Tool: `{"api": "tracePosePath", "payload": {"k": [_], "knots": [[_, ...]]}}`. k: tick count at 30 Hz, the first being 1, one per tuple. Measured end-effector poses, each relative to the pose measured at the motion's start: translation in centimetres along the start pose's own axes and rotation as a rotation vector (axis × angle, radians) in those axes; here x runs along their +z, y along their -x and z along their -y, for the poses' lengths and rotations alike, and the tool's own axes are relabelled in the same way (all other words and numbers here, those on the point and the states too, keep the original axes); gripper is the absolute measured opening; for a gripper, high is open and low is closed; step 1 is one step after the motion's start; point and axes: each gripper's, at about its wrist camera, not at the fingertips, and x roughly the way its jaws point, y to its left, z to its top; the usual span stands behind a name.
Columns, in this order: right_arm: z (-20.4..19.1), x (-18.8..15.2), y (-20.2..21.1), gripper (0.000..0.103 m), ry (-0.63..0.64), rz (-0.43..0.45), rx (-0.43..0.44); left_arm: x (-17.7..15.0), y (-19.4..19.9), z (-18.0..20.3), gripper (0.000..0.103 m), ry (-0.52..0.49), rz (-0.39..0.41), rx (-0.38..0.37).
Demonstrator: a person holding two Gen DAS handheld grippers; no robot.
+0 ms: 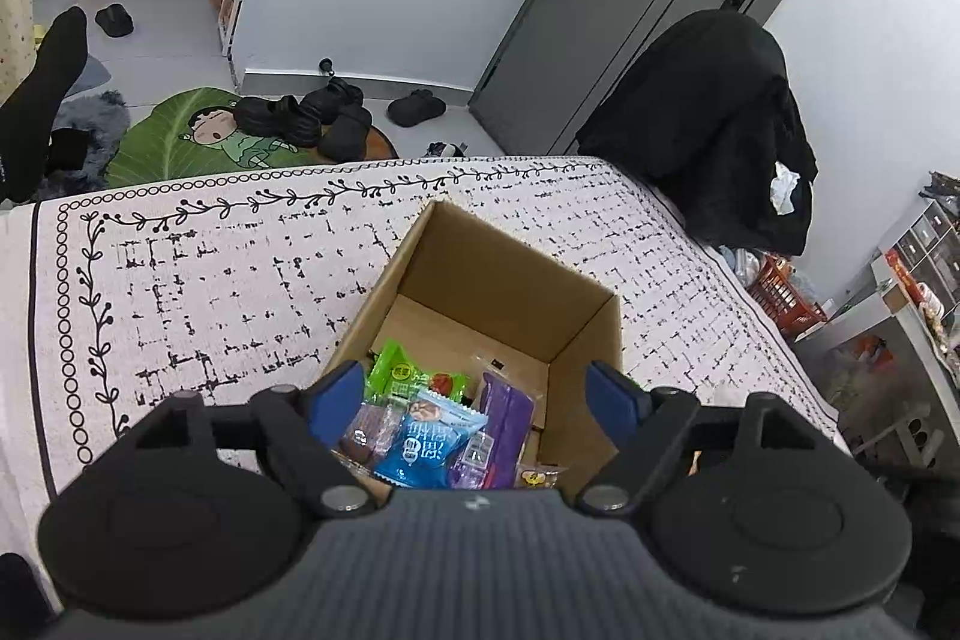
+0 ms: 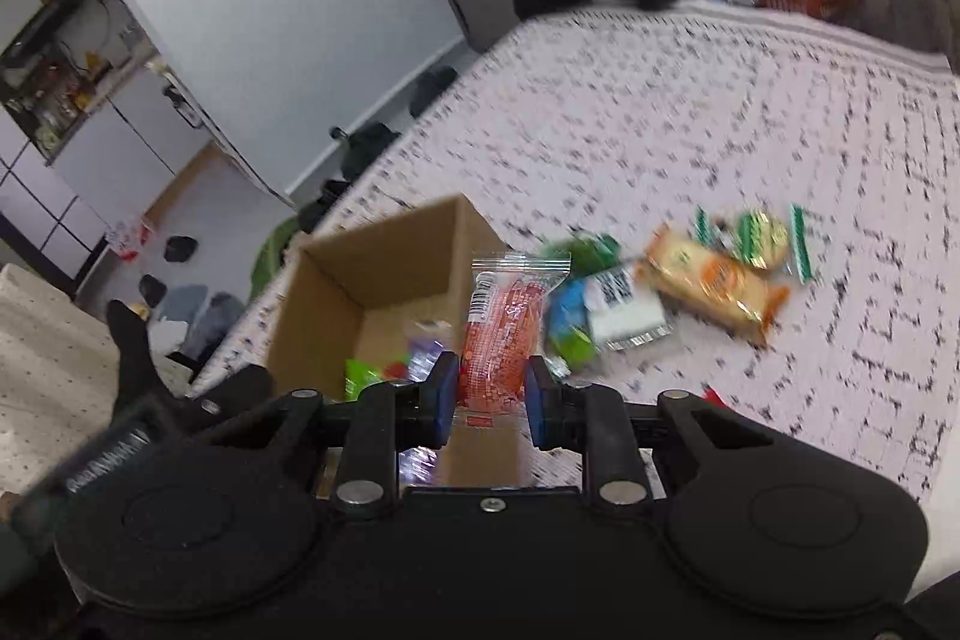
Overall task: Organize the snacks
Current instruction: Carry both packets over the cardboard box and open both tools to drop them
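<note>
An open cardboard box (image 1: 480, 268) stands on the patterned white cloth (image 1: 210, 280). In it lie a green packet (image 1: 399, 370), a blue packet (image 1: 429, 445), a purple packet (image 1: 507, 415) and a brown one (image 1: 369, 430). My left gripper (image 1: 477, 397) is open and empty, just above the box's near side. My right gripper (image 2: 489, 397) is shut on an orange-red snack packet (image 2: 504, 334), held upright over the box (image 2: 372, 274) at its right wall. Loose snacks lie right of the box: a white packet (image 2: 624, 307), an orange packet (image 2: 714, 283), a green-and-white one (image 2: 759, 232).
A chair draped in black clothing (image 1: 708, 124) stands beyond the far right corner of the cloth. Shoes (image 1: 300, 118) and a green mat (image 1: 180, 136) lie on the floor beyond the far edge. A red basket (image 1: 780, 292) sits on the floor at the right.
</note>
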Motion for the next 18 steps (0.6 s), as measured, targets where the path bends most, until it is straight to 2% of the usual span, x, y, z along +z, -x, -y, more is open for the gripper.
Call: {"api": "tracePosePath", "payload": {"k": [4,16,18], "knots": [[-1.7,0.5,0.4,0.023,0.022,0.015,0.027,0.4,0.6,-0.4,0.087,0.017,0.001,-0.020],[-5.4,1.1,0.2,0.024,0.063,0.027,0.086,1.7,1.6,-3.0,0.089,0.090,0.011,-0.030],[-5.8,1.1,0.1,0.027,0.073,0.027,0.088,1.8,1.6,-3.2,0.089,0.099,0.011,-0.030]]}}
